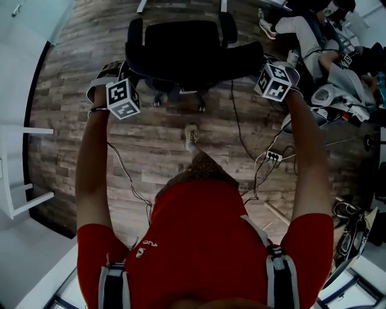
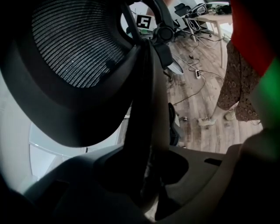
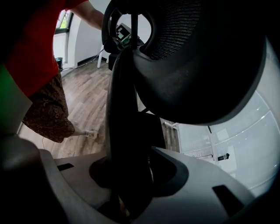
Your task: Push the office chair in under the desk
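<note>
While both grippers are clamping the office chair [image 1: 181,51], most of it is hiding: in the head view the black backrest is covering the seat and base, with only two casters [image 1: 160,99] peeking out beneath. The left gripper [image 2: 146,175] is holding its jaws partly apart, pressing on the dark backrest edge [image 2: 144,109] that runs straight up between them. The mesh panel [image 2: 74,48] is looming just beyond the jaws, to their left, cut off by the frame. The right gripper [image 3: 127,175] is doing the same, jaws a bit apart and pinching the opposite edge [image 3: 124,109], with the mesh shell spreading beyond the jaws to their right. Pad contact itself is sitting in deep shadow in both gripper views. Two pale legs [image 1: 143,6] are showing far beyond the chair, cut off at the top edge; cannot tell whether they belong to the desk. The marker cubes [image 1: 122,99] are carrying only black-and-white square patterns, no words. Small white lettering on the red shirt [image 1: 205,241] is appearing upside down, too small to read.
</note>
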The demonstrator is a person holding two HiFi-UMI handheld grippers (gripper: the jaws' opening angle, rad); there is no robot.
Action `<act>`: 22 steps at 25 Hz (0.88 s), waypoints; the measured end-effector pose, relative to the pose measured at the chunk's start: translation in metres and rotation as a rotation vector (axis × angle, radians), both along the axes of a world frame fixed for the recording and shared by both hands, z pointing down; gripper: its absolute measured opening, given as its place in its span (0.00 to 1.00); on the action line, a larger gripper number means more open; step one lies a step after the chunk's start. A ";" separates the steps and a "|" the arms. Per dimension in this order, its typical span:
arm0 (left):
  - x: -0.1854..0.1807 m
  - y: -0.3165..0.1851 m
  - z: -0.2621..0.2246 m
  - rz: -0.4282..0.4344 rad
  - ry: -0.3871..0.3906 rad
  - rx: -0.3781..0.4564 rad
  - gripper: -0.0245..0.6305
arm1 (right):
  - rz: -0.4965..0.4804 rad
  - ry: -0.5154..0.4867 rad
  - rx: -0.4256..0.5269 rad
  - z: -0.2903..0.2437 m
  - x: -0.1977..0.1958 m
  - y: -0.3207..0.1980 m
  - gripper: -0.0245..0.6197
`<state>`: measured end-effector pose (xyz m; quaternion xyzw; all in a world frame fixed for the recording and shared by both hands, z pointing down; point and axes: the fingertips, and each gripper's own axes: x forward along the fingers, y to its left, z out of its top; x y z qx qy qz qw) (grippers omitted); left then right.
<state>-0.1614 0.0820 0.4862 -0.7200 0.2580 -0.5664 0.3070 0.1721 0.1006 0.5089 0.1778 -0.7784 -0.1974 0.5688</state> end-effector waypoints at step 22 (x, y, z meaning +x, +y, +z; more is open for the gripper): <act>-0.041 -0.277 0.002 -0.013 -0.012 -0.020 0.23 | 0.009 0.008 -0.007 -0.007 -0.042 -0.270 0.28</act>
